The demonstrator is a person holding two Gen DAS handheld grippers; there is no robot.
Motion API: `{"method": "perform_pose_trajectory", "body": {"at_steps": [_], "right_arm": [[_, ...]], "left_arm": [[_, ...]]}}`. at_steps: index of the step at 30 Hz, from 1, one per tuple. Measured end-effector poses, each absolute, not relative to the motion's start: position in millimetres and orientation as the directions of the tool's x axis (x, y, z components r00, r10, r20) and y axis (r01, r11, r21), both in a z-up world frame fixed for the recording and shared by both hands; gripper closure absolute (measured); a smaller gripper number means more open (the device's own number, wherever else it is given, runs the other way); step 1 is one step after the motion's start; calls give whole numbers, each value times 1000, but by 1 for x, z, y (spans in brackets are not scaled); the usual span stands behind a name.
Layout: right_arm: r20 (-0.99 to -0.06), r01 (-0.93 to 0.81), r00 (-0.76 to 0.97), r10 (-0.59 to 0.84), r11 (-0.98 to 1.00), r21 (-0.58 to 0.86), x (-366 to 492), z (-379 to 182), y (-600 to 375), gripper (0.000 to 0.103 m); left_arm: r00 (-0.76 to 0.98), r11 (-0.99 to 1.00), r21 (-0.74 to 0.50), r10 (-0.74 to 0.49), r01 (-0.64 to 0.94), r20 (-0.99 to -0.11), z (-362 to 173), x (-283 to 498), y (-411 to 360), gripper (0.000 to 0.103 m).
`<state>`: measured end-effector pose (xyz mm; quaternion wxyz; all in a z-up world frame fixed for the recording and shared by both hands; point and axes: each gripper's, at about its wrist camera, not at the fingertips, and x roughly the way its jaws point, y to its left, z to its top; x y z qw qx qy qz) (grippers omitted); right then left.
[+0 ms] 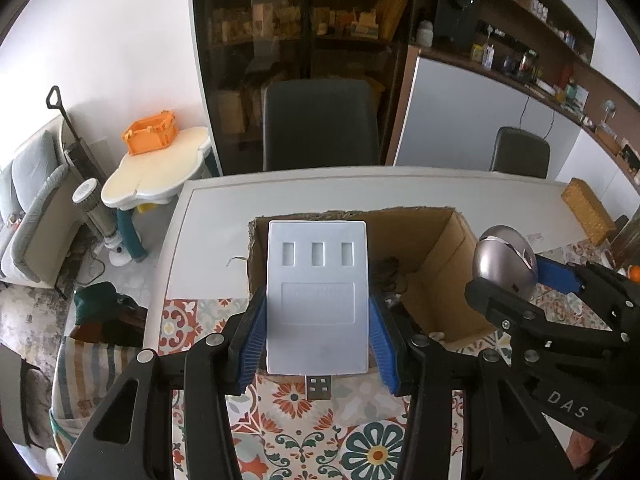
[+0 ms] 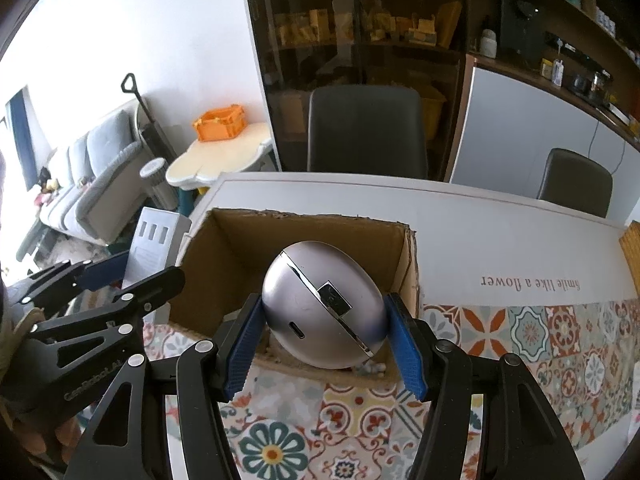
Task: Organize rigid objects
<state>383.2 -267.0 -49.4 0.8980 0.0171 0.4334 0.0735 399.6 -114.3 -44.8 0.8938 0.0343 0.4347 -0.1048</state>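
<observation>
- Left gripper: its fingers are closed on the long side edges of a white flat device with three rectangular slots and a USB plug projecting from its near end. The device is held clear of the tabletop, over the near-left part of the cardboard box.
- Right gripper: its fingers clamp a silver egg-shaped case at its widest part, one pad on each flank. The case hangs above the near wall of the cardboard box.
- Handling, white device: judged stiff, light, hard plastic. The flat parallel edges give a sound hold; the exposed plug is the weak point and should not strike anything.
- Handling, silver case: judged rigid, with a smooth glossy curved shell, so liable to slip or rotate between the pads. The hold at mid-body is the best available; the seam and chrome trim could scuff if dropped.
- Edges: the box rim is rough-cut card and its walls stand fairly high. Both items must clear the near wall before descending.
- Open room: the box interior looks largely free, with small dark items on the floor at its centre. The two grippers are near each other, so side-by-side lowering needs care. The patterned tablecloth beside the box is unobstructed.
</observation>
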Motion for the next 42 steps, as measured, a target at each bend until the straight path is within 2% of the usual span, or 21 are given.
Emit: {"method": "perform_pose_trajectory", "body": {"at_steps": [10,12,13,18,19,23,26,30,33,42], "right_arm": [[-837,-100,522,163,986,130,418,-79,-272,43],[-843,-84,514,161,987,137,420,-84,-275,39],[-842,-77,516,156,988,136,420,-84,-276,36],[-839,-61,526,139,990,126,411,-80,-280,32],[-831,-60,539,135,991,122,405,-76,-280,30],[-789,-46,604,108,994,101,376,-54,-282,20],[-759,-40,644,96,995,91,349,-35,-282,19],[-731,-30,676,89,995,94,316,-13,-285,16],[-712,-30,696,94,994,103,293,-1,-287,15],[-660,-22,746,88,994,107,231,23,-283,12]], "left_arm": [[559,977,-4,-125,212,-820,-58,419,-119,55],[554,979,0,-114,202,-825,-60,421,-118,47],[554,981,1,-107,192,-826,-60,421,-116,45],[572,987,20,-77,162,-817,-58,411,-106,35],[578,987,21,-77,161,-812,-56,406,-105,35],[618,987,23,-80,157,-782,-41,382,-100,19],[652,987,21,-87,157,-753,-27,361,-98,10],[695,988,21,-92,153,-713,-5,326,-93,3],[725,988,29,-89,149,-683,10,302,-88,0],[789,992,49,-60,113,-611,39,238,-77,0]]}}
